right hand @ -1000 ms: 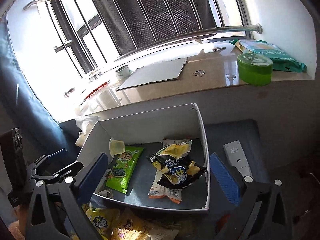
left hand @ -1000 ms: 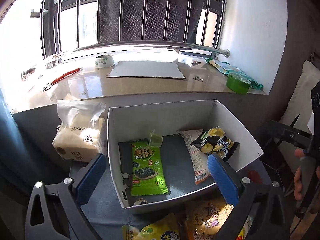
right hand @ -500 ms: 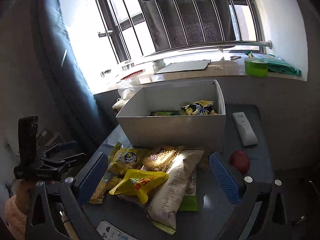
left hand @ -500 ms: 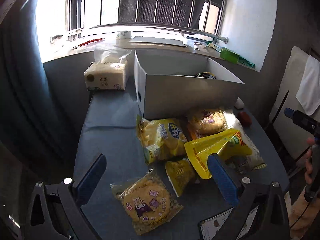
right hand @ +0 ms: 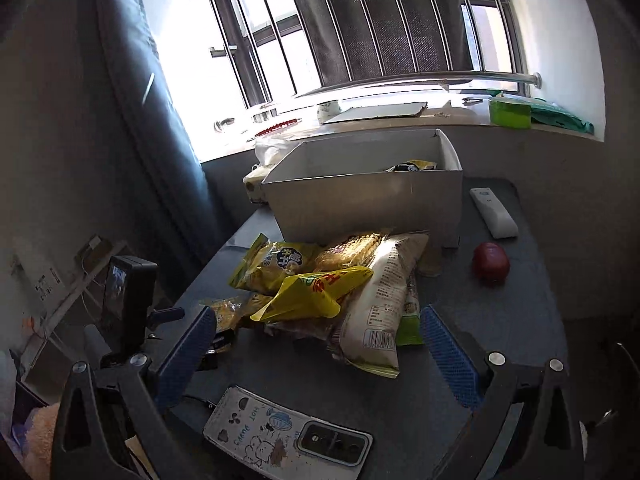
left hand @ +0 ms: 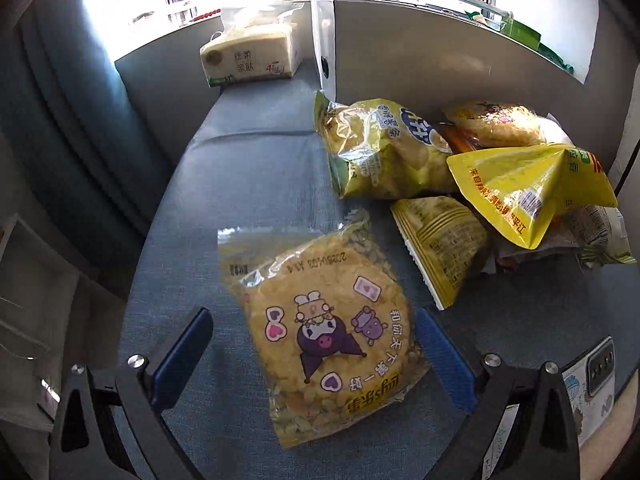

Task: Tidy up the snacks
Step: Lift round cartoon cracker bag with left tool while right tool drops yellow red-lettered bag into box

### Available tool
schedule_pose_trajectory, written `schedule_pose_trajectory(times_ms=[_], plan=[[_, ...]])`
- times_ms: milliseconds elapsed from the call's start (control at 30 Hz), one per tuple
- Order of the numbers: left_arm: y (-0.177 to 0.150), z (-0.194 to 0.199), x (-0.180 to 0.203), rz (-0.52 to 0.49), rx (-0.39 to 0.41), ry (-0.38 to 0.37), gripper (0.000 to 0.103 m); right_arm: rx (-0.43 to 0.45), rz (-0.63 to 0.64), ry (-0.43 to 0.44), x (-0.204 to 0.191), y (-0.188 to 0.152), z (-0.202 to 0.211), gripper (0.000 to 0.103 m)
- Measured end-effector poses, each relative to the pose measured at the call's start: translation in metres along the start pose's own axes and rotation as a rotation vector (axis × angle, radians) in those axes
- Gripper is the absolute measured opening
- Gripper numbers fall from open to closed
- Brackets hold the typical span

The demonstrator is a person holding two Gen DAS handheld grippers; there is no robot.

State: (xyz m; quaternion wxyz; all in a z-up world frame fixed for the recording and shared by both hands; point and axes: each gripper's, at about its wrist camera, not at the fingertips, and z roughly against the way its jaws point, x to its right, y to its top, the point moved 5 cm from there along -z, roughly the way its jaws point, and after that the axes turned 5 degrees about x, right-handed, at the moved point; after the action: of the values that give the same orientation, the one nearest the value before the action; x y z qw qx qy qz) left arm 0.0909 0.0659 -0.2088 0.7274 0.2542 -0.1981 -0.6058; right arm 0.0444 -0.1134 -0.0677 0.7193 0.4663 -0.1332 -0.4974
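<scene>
My left gripper point(left hand: 314, 354) is open, its blue pads on either side of a clear bag of yellow snacks with cartoon stickers point(left hand: 324, 328) lying on the blue table. A pile of snack bags sits behind it: a yellow chip bag point(left hand: 376, 148), a bright yellow pouch point(left hand: 528, 190) and a small yellow-green packet point(left hand: 444, 240). The white box point(right hand: 360, 196) stands behind the pile with a few snacks inside. My right gripper point(right hand: 316, 348) is open and empty, low before the pile, near a long white bag point(right hand: 380, 300).
A tissue pack point(left hand: 252, 56) stands left of the box. A phone point(right hand: 288, 436) lies at the table's front edge. A white remote point(right hand: 494, 212) and a red round thing point(right hand: 490, 264) lie right of the box. The windowsill holds green tape point(right hand: 510, 110) and cardboard.
Both grippers have pulled back from above the box and dropped low. The left one has moved down over the cartoon snack bag, which now lies between its pads.
</scene>
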Motion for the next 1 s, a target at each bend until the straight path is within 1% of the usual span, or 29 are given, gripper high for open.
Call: schedule_pose_trajectory(times_ms=[33,67,100,133,167,200,267,333,367,433,533,600,667,733,800,867,900,967,1000], plan=[[-0.002,0.001,-0.001,0.008,0.004,-0.02,0.099,-0.001,0.0,-0.006,0.001,-0.002,0.0,0.103],[-0.003,0.002,-0.002,0.016,0.012,-0.043,0.091,-0.008,0.001,-0.012,0.002,-0.003,-0.001,0.103],[-0.002,0.006,-0.002,0.016,0.032,-0.049,0.08,-0.012,0.0,-0.017,0.003,-0.005,-0.002,0.103],[-0.003,0.011,-0.004,0.026,0.044,-0.07,0.071,-0.011,-0.003,-0.02,0.004,-0.005,-0.003,0.103],[-0.005,0.014,-0.007,0.042,0.045,-0.098,0.069,-0.011,-0.008,-0.017,0.005,-0.006,-0.004,0.103],[-0.007,0.016,-0.009,0.038,0.047,-0.114,0.069,-0.015,-0.013,-0.01,0.005,-0.007,-0.006,0.103],[-0.011,0.024,-0.012,0.038,0.07,-0.123,0.069,-0.037,-0.01,-0.002,0.003,-0.01,-0.013,0.103],[-0.013,0.04,-0.015,0.086,0.104,-0.217,0.069,-0.054,-0.008,-0.006,0.003,-0.013,-0.021,0.103],[-0.014,0.049,-0.016,0.098,0.122,-0.23,0.069,-0.062,-0.015,0.009,0.003,-0.015,-0.026,0.103],[-0.014,0.071,-0.015,0.074,0.166,-0.231,0.069,-0.091,-0.037,0.025,0.003,-0.017,-0.039,0.103],[-0.015,0.101,-0.017,0.098,0.222,-0.277,0.069,-0.132,-0.053,0.048,-0.001,-0.016,-0.062,0.103],[-0.012,0.117,-0.02,0.109,0.257,-0.285,0.069,-0.151,-0.072,0.053,-0.003,-0.012,-0.081,0.103],[-0.011,0.13,-0.021,0.112,0.283,-0.29,0.069,-0.192,-0.095,0.059,-0.007,-0.009,-0.103,0.103],[-0.004,0.134,-0.024,0.116,0.297,-0.308,0.069,-0.195,-0.099,0.061,-0.009,-0.005,-0.122,0.103],[-0.004,0.134,-0.026,0.116,0.304,-0.302,0.069,-0.229,-0.096,0.023,-0.006,-0.007,-0.143,0.103],[-0.006,0.133,-0.028,0.126,0.295,-0.31,0.069,-0.266,-0.078,0.021,-0.006,-0.013,-0.158,0.102],[-0.008,0.131,-0.029,0.137,0.292,-0.319,0.069,-0.248,-0.076,0.036,-0.007,-0.014,-0.157,0.098],[-0.01,0.127,-0.028,0.136,0.285,-0.326,0.069,-0.243,-0.043,0.029,-0.01,-0.016,-0.152,0.065],[-0.009,0.124,-0.027,0.133,0.283,-0.33,0.069,-0.238,-0.068,0.062,-0.008,-0.017,-0.148,0.062]])
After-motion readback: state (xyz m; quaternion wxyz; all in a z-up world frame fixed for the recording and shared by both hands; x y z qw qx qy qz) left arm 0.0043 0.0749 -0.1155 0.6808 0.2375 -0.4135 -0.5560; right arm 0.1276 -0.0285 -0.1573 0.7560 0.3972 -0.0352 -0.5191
